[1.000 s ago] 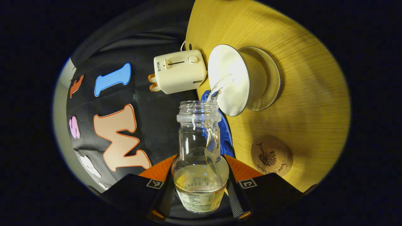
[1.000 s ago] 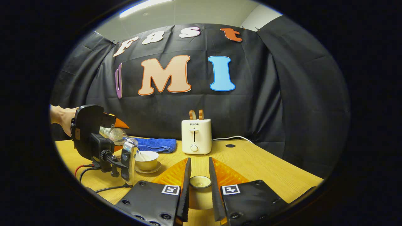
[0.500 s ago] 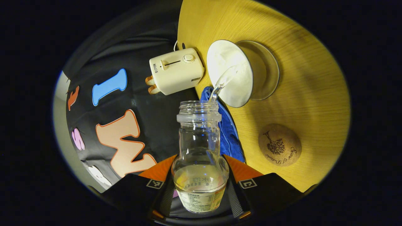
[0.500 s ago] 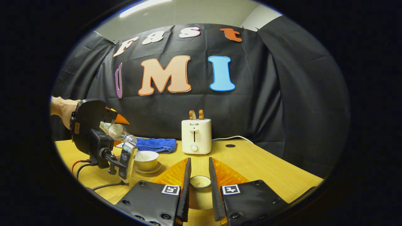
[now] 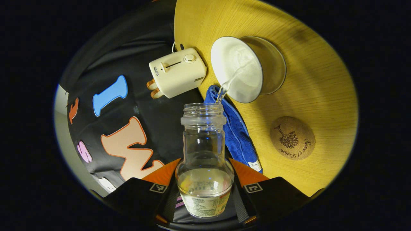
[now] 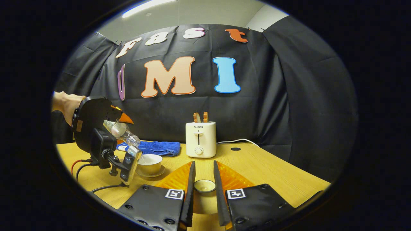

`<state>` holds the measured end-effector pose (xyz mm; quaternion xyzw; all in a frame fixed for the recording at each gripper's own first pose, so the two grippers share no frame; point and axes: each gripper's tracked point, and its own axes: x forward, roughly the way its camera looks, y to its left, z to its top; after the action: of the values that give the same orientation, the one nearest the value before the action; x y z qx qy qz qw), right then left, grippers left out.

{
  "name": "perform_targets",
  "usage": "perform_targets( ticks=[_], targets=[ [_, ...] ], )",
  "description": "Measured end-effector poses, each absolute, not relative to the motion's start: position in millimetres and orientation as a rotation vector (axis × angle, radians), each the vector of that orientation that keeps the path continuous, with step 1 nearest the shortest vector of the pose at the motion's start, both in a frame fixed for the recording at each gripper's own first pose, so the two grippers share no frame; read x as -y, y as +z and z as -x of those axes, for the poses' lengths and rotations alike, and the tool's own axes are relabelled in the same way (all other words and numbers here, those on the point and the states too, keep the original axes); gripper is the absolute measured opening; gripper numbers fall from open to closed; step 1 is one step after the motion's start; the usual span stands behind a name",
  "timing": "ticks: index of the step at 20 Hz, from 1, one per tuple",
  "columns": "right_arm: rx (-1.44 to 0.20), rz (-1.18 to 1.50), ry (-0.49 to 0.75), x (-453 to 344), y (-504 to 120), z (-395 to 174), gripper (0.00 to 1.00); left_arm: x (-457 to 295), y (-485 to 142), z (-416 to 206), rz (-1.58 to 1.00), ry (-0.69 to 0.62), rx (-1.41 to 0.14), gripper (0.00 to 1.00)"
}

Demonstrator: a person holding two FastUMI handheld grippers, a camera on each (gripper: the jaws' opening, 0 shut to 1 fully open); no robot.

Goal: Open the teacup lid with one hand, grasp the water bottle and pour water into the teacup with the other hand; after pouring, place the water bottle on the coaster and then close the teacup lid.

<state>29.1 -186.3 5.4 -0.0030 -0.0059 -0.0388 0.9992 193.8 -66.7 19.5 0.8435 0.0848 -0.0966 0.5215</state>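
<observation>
On the table (image 6: pixel 257 166), the toaster (image 6: pixel 200 139) stands at the back by the booth wall, with the towel (image 6: pixel 157 148) lying to its left. The teacup (image 6: pixel 150 163) sits on its saucer (image 6: pixel 151 175) in front of the towel. The water bottle (image 6: pixel 123 134) is tilted above the teacup, mouth downward. In the left gripper view, the coaster (image 5: pixel 292 138) lies near the teacup (image 5: pixel 237 69), apart from it. The lid (image 6: pixel 204 186) lies before the toaster, between the right gripper (image 6: pixel 204 192) fingers.

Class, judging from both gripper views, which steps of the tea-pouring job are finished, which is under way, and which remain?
Done: the lid is off the teacup, held between the right claw's fingers. Under way: the left claw grips the tilted water bottle, and a stream runs from its mouth into the cup. Left: stand the bottle on the bare coaster, then put the lid back on.
</observation>
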Motion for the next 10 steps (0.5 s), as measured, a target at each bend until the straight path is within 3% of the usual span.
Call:
perform_targets(
  ticks=[10],
  targets=[
    [0.012, 0.006, -0.077, 186.4, 5.6, -29.2, 0.34, 74.3, 23.0, -195.5, -2.106, -0.242, -0.209, 0.71]
  ],
)
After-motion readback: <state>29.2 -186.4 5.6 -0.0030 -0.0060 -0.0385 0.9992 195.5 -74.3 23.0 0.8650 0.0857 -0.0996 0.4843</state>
